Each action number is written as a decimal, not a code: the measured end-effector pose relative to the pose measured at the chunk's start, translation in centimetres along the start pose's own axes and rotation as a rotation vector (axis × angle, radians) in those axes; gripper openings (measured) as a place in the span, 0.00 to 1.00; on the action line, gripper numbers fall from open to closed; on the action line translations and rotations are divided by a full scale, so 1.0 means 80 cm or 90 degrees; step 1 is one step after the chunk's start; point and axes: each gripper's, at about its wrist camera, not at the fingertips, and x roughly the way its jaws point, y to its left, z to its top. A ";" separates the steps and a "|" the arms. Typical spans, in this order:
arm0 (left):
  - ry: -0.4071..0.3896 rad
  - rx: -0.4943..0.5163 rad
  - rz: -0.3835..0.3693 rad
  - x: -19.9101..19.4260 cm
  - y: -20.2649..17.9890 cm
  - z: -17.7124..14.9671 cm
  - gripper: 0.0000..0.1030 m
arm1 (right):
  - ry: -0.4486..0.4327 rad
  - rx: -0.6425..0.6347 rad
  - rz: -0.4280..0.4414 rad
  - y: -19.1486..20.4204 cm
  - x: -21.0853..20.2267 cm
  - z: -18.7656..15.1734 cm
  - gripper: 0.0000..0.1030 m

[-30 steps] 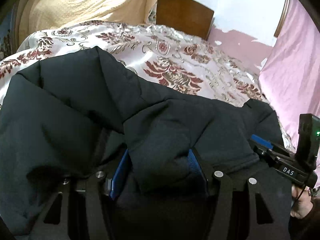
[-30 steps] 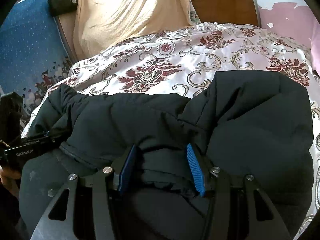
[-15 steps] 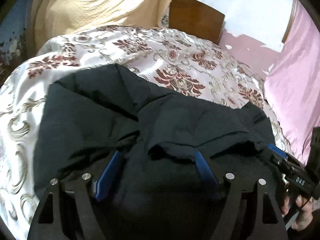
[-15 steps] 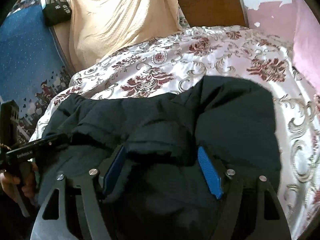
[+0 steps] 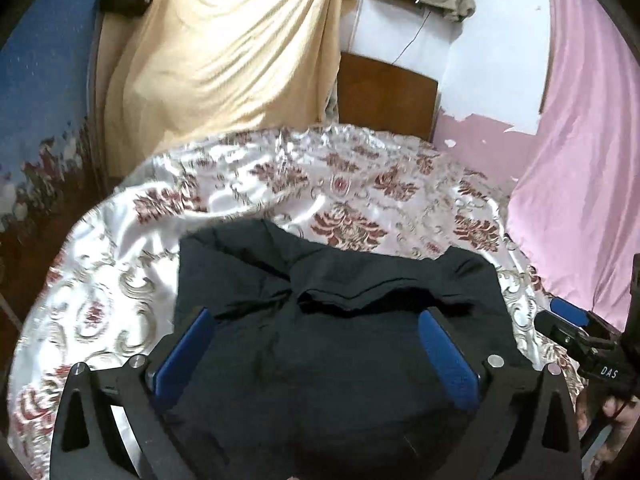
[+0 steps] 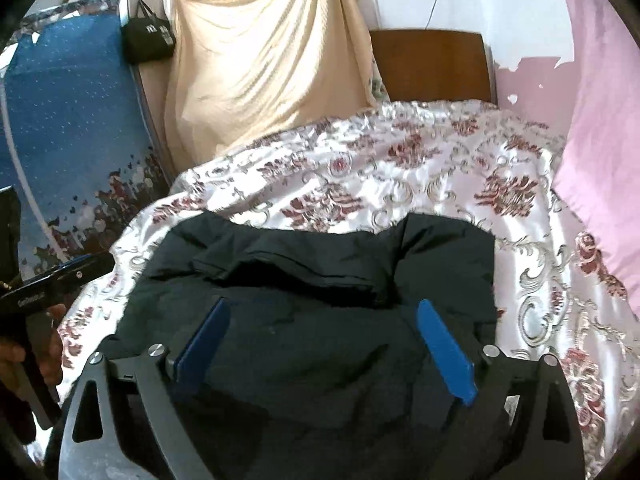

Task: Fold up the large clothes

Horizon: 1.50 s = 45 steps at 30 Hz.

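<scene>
A large black padded jacket (image 5: 340, 320) lies folded on the floral bedspread (image 5: 340, 184); it also shows in the right wrist view (image 6: 320, 300). My left gripper (image 5: 316, 316) is open, its blue fingers wide apart above the jacket's near part. My right gripper (image 6: 320, 308) is open too, blue fingers spread above the jacket, holding nothing. The right gripper's body shows at the right edge of the left wrist view (image 5: 592, 352), and the left gripper's body at the left edge of the right wrist view (image 6: 48, 284).
A wooden headboard (image 5: 384, 92) stands at the far end of the bed. A cream cloth (image 5: 224, 52) hangs at the back left, a pink curtain (image 5: 588, 128) at the right, a blue patterned panel (image 6: 68, 120) at the left with a black bag (image 6: 148, 40).
Both grippers have let go of the jacket, opened wide and pulled back and up. The jacket has dropped onto the bed in a smaller folded shape.
</scene>
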 end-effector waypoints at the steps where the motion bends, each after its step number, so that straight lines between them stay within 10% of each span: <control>1: -0.005 0.002 0.004 -0.010 -0.002 0.000 1.00 | -0.004 -0.002 0.002 0.003 -0.010 0.001 0.90; 22: -0.080 0.090 0.038 -0.224 -0.059 -0.049 1.00 | -0.102 -0.042 0.002 0.059 -0.249 -0.044 0.96; 45: -0.038 0.105 0.072 -0.290 -0.037 -0.172 1.00 | -0.083 -0.058 -0.054 0.090 -0.345 -0.148 0.96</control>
